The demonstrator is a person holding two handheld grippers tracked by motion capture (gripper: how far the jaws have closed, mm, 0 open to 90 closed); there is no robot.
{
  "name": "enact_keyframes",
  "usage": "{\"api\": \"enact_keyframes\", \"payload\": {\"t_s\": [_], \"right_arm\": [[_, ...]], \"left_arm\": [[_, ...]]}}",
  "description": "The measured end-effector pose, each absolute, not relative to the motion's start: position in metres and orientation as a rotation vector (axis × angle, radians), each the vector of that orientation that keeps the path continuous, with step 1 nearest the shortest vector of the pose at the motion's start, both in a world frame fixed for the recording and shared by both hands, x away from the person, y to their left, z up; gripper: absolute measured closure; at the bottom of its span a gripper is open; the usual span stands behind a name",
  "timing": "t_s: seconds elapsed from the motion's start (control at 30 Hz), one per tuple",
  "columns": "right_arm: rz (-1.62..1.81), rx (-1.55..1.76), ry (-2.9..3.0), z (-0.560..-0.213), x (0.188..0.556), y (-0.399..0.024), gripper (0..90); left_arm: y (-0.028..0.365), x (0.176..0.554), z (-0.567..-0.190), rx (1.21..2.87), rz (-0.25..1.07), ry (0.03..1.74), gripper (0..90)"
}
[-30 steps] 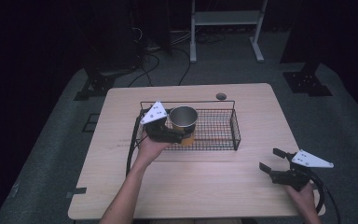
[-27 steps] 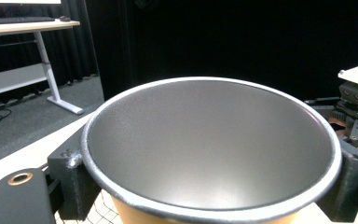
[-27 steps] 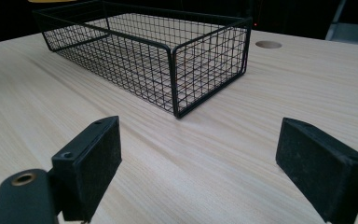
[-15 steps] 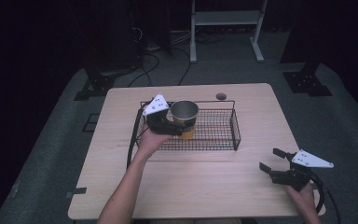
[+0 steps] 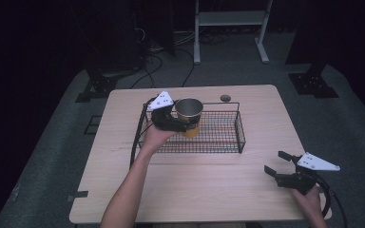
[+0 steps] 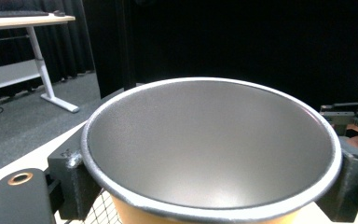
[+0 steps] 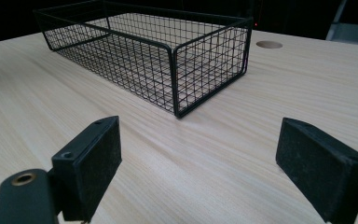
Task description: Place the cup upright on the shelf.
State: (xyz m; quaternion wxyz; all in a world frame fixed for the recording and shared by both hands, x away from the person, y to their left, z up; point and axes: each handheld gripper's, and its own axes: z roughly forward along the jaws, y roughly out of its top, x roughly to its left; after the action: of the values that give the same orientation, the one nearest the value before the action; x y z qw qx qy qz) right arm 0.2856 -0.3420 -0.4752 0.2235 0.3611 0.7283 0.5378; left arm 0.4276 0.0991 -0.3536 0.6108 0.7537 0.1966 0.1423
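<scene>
one cup held over the basket

one orange cup (image 5: 189, 116) is clamped by the left gripper (image 5: 183, 126) above the wire basket (image 5: 228, 133), at its nine o'clock end. the right gripper (image 5: 279, 164) is held wide apart, empty, at the table's (image 5: 209, 185) four o'clock.

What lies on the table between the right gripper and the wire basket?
Nothing: in the right gripper view, bare wood of the table runs from the open right gripper up to the wire basket; the high view shows the same bare stretch.

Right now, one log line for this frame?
left gripper: shut on cup, raised above basket | right gripper: open, idle near table corner
</scene>
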Motion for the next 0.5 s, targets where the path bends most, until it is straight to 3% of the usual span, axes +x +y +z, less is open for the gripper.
{"api": "enact_keyframes", "payload": {"t_s": [0.5], "right_arm": [[1.487, 0.994, 2.01, -0.475, 0.286, -0.342, 13.1]], "left_arm": [[0.091, 0.452, -0.359, 1.747, 0.255, 0.438, 12.1]]}}
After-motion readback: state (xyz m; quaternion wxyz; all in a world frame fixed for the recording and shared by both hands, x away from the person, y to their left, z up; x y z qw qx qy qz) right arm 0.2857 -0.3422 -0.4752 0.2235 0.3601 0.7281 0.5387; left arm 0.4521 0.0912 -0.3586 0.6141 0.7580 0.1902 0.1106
